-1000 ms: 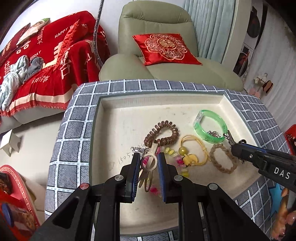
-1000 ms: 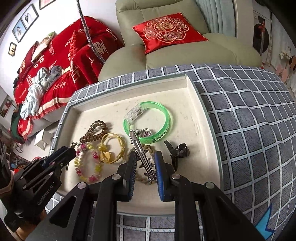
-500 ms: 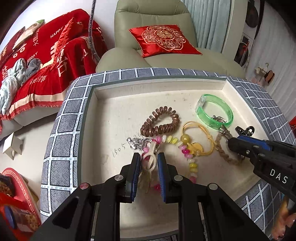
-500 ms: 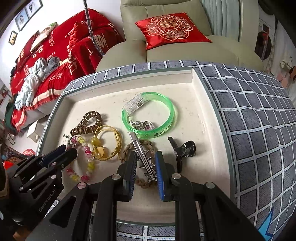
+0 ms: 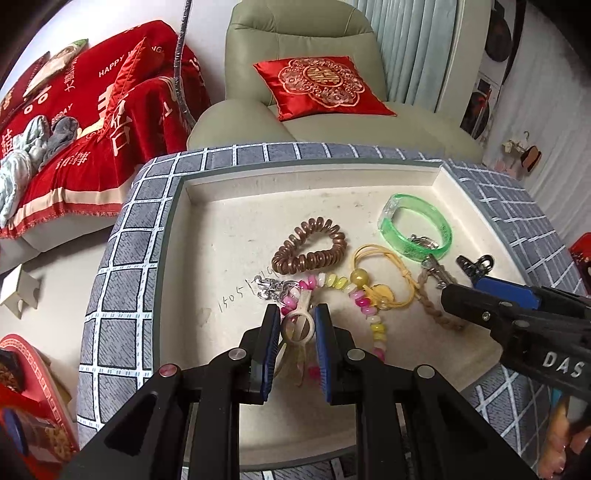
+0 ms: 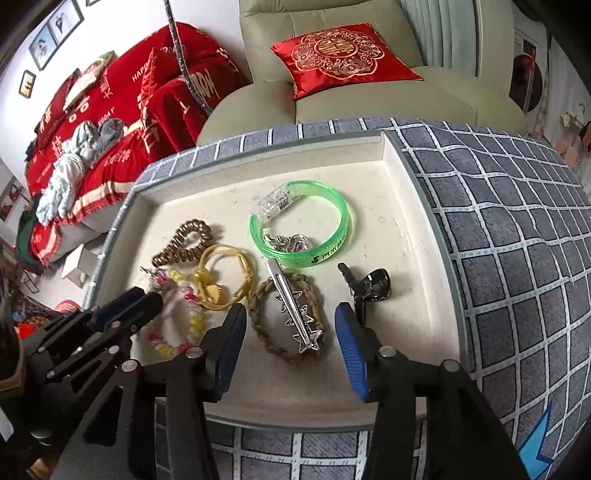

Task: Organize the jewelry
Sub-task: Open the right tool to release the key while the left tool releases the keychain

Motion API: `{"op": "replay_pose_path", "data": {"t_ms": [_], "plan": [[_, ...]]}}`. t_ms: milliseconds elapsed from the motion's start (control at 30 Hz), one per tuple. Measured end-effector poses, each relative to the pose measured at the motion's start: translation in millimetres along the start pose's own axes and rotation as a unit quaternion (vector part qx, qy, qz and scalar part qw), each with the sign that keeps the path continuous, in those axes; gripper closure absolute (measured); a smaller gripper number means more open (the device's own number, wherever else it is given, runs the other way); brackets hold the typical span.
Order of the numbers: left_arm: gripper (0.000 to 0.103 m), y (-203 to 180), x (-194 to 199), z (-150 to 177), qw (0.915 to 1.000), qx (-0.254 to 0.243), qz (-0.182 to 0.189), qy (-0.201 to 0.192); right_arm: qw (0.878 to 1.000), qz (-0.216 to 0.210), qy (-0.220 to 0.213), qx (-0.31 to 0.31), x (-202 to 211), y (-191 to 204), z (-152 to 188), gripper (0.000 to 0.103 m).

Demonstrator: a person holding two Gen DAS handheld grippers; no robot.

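Sunk into the checked grey cloth, the cream tray [image 6: 406,236] is seen to hold the star hair clip [image 6: 295,314], lying lengthwise between the just-opened jaws of the right hand-held gripper [image 6: 291,354], untouched, while a cream ring [image 5: 297,325] is clamped by the left hand-held gripper [image 5: 295,350].

Both wrist cameras look steeply down from close above the shallow cream tray [image 5: 229,236] [image 6: 406,229], facing the grey-green armchair [image 5: 303,74] [image 6: 332,22]; both share the translucent green plastic bangle [image 5: 413,225] [image 6: 299,225].
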State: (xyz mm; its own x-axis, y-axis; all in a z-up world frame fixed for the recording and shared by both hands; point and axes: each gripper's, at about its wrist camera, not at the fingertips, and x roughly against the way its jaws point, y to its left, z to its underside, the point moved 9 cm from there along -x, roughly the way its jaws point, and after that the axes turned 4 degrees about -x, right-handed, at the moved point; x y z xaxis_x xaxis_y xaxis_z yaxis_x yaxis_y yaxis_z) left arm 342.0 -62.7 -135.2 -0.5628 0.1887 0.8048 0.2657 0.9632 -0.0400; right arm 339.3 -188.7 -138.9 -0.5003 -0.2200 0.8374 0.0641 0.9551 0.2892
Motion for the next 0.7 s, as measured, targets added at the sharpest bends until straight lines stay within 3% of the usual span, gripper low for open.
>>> {"op": "replay_pose_path", "data": {"t_ms": [100, 567, 600, 633, 667, 700], "plan": [[0.067, 0.1, 4.1, -0.9, 0.9999, 0.01, 0.01, -0.004, 1.0, -0.018, -0.015, -0.013, 12.9, -0.6, -4.7, 0.033], [0.067, 1.3, 12.7, -3.7, 0.9999, 0.004, -0.008, -0.007, 0.998, -0.024, -0.043, -0.033, 40.1, -5.5, -7.8, 0.032], [0.059, 2.1, 14.2, -4.6, 0.9999, 0.003, -0.01, -0.009, 0.998, -0.023, -0.044, -0.033, 41.0, -6.3, -8.0, 0.032], [0.023, 3.2, 15.0, -5.0, 0.9999, 0.003, -0.013, -0.01, 0.998, -0.022, -0.044, -0.033, 41.6, -7.1, -7.9, 0.032], [0.006, 5.5, 18.5, -6.4, 0.9997, 0.005, -0.02, -0.017, 0.998, -0.021, -0.044, -0.034, 42.1, -7.4, -8.2, 0.032], [0.0, 7.7, 24.4, -8.8, 0.9991, 0.007, -0.026, -0.033, 0.998, -0.021, -0.044, -0.034, 42.4, -7.4, -8.2, 0.032]]}}
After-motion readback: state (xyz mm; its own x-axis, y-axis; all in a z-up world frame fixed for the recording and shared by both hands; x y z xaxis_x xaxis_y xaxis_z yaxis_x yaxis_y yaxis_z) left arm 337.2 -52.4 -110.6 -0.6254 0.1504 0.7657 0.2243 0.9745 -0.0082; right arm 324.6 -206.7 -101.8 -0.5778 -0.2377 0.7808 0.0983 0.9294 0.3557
